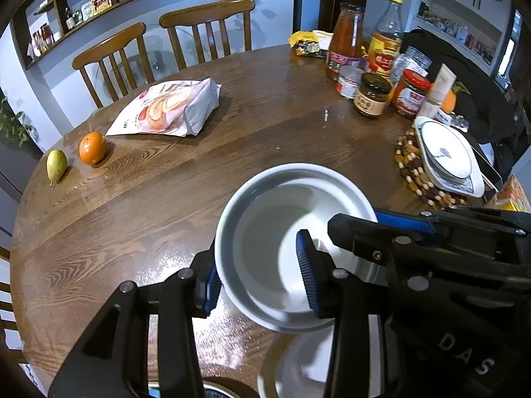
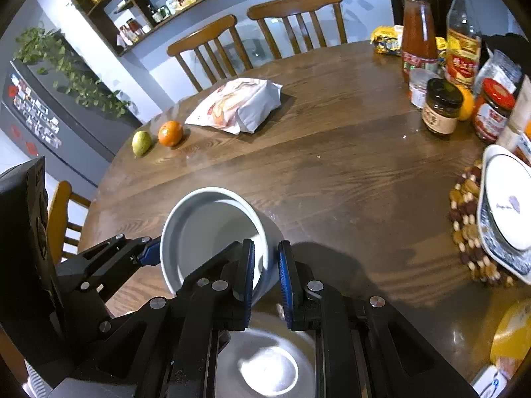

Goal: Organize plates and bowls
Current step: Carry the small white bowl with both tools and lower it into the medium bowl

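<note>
Round wooden table (image 1: 272,106), its far half bare between a snack bag (image 1: 169,107) and a cluster of jars and bottles (image 1: 381,69); its near edge is cut off in both views. Stacked plates (image 1: 448,156) rest on a beaded trivet (image 1: 415,165) at the table's right edge, partly cropped in the right wrist view (image 2: 507,205). A white bowl (image 1: 285,242), tilted and held above the table, is gripped from both sides: the left gripper (image 1: 262,278) has its fingers spread across the bowl's left wall, one outside, one inside; the right gripper (image 2: 267,278) pinches the bowl's (image 2: 212,232) right wall between nearly closed fingers. Below lies another white dish (image 2: 268,368), blurred and largely hidden by the fingers. An orange (image 1: 92,148) and pear (image 1: 56,165) sit near the left edge.
</note>
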Tool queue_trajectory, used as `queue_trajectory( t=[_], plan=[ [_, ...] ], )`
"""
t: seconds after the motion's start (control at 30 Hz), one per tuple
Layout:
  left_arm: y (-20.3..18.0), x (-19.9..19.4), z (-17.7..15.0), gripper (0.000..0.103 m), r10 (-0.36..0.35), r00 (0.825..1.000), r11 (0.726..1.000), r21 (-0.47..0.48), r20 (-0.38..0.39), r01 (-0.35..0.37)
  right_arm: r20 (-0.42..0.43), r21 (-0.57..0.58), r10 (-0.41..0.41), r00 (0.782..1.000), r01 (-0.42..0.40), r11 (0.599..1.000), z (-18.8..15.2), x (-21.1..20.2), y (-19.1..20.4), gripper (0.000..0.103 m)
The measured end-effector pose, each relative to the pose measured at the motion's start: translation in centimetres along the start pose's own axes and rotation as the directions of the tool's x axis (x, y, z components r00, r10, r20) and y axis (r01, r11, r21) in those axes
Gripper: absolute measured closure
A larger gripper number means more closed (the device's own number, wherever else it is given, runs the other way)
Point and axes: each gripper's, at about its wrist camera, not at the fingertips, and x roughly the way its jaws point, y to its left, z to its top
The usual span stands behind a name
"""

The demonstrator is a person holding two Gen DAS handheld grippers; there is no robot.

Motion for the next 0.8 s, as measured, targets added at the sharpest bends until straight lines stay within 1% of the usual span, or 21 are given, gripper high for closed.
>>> queue_trajectory(
  t=[0.23,0.5,0.8],
  plan=[
    [-1.4,-1.8,-1.0,0.064,-0.004,1.000,1.000,0.021,0.021,0.004,0.027,0.008,-0.010,1.000,0.010,1.000,-1.8,-2.5,0.2,0.085],
    [-2.8,-3.3,-2.3,0.064,-0.011,1.000,0.999,0.036,0.028,0.010,0.040,0.014,-0.017,0.999,0.016,1.000,-3.6,-4.5,0.1,0.085],
    [-3.8,-3.8,-4.1,0.065,-0.021,1.000,0.999,0.043,0.000,0.021,0.030,0.027,-0.024,0.999,0.023,0.999,-5.6,-5.3,0.1,0.085]
  ],
)
